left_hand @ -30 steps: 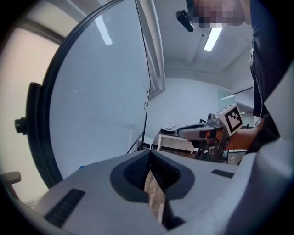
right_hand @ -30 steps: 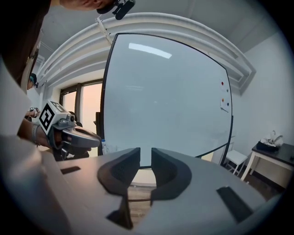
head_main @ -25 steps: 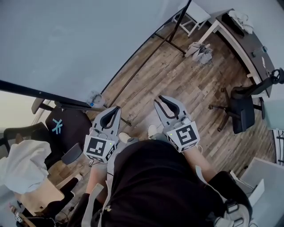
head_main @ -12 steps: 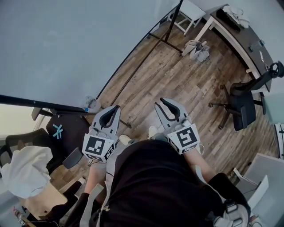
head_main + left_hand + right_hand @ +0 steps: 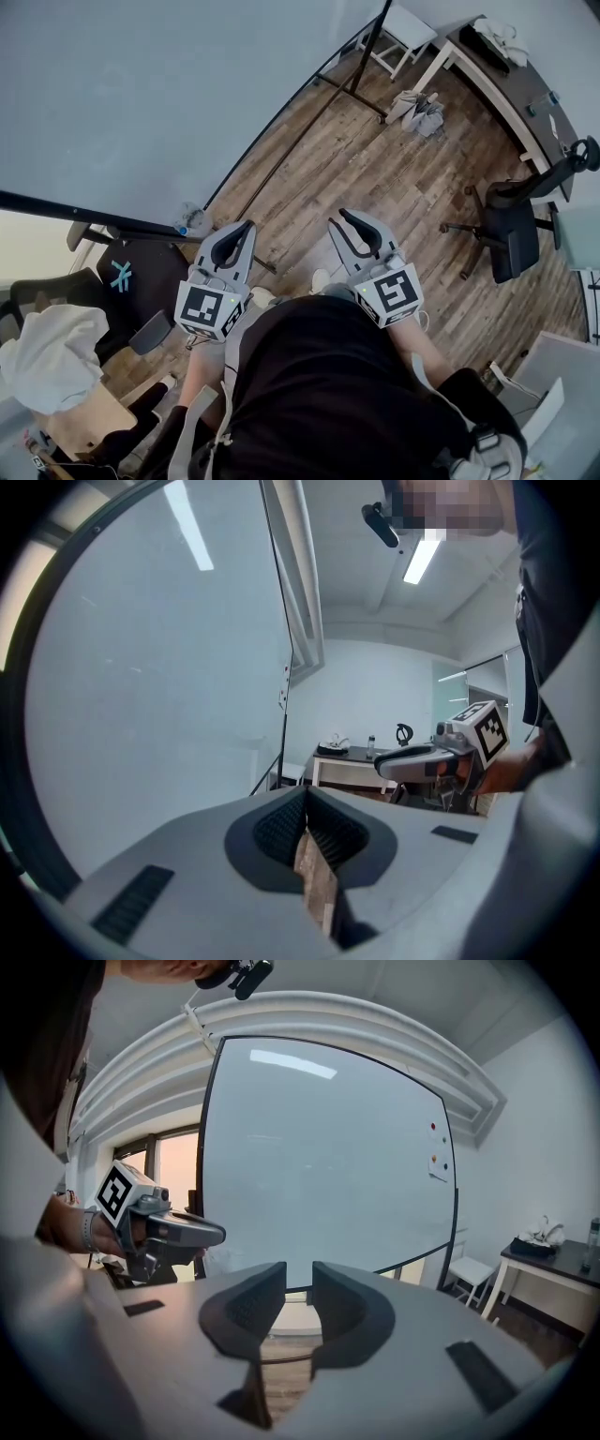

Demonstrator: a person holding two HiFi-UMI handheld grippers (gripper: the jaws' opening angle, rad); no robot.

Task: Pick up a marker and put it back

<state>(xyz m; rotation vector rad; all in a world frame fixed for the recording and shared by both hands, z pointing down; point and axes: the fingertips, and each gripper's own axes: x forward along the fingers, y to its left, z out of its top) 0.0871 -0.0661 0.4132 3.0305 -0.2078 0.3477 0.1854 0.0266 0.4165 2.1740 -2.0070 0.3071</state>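
No marker shows in any view. A big whiteboard [image 5: 141, 94] fills the upper left of the head view and stands ahead in the right gripper view [image 5: 319, 1166]. My left gripper [image 5: 246, 226] is held at waist height over the wood floor, its tips touching and nothing between them [image 5: 306, 794]. My right gripper [image 5: 341, 216] hangs beside it at about the same height, with a narrow empty gap between its jaws [image 5: 299, 1274]. Each gripper shows in the other's view: the left gripper [image 5: 221, 1234], the right gripper [image 5: 380, 764].
The whiteboard's stand legs [image 5: 361, 70] cross the floor. A dark desk [image 5: 511, 89], a white stool [image 5: 403, 33] and an office chair [image 5: 511, 230] are at the right. Grey shoes [image 5: 422, 108] lie on the floor. A dark chair [image 5: 141, 272] and a white cloth [image 5: 47, 361] sit at the left.
The head view has shifted a little. Both grippers stay in about the same place, jaws unchanged.
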